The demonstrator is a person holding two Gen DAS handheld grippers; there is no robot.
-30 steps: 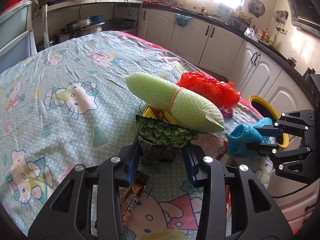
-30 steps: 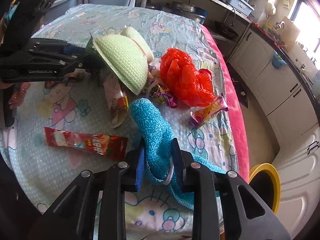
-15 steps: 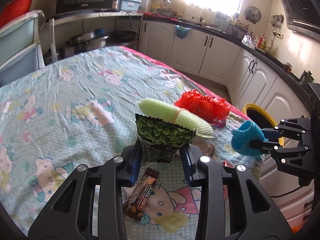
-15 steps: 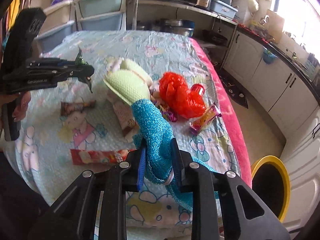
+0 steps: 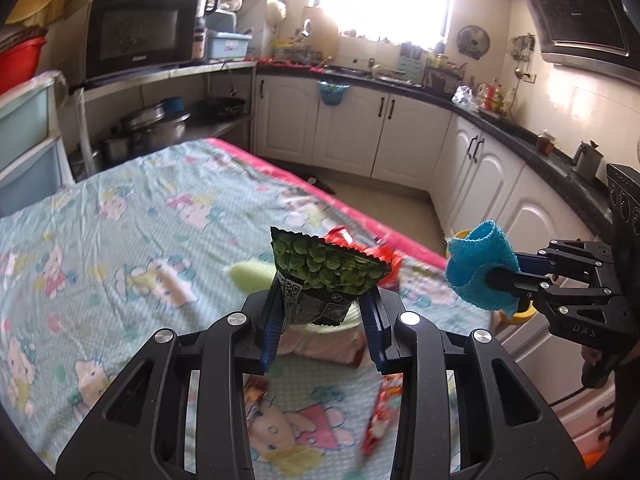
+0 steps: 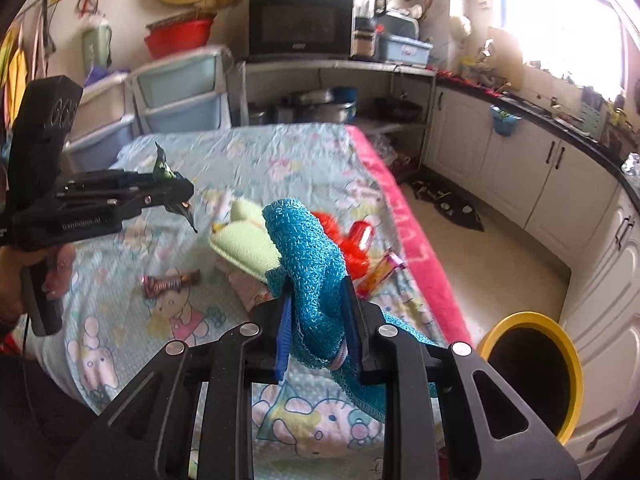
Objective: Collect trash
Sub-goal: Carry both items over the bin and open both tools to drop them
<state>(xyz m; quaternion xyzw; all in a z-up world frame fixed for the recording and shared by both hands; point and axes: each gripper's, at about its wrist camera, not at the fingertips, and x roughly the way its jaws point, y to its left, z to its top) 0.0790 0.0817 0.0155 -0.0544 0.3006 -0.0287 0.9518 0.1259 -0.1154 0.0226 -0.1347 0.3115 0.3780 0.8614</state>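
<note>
Upright, the green pea snack bag (image 5: 326, 276) stands clamped in the left gripper (image 5: 323, 318), while the right gripper (image 6: 320, 330) pinches a blue mesh cloth (image 6: 310, 264) rising vertically.

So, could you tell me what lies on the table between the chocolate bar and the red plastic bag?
The pale green sponge roll, seen in the right wrist view.

red bag (image 5: 385, 256) mostly hidden, bin (image 6: 532, 372) partly hidden
</note>
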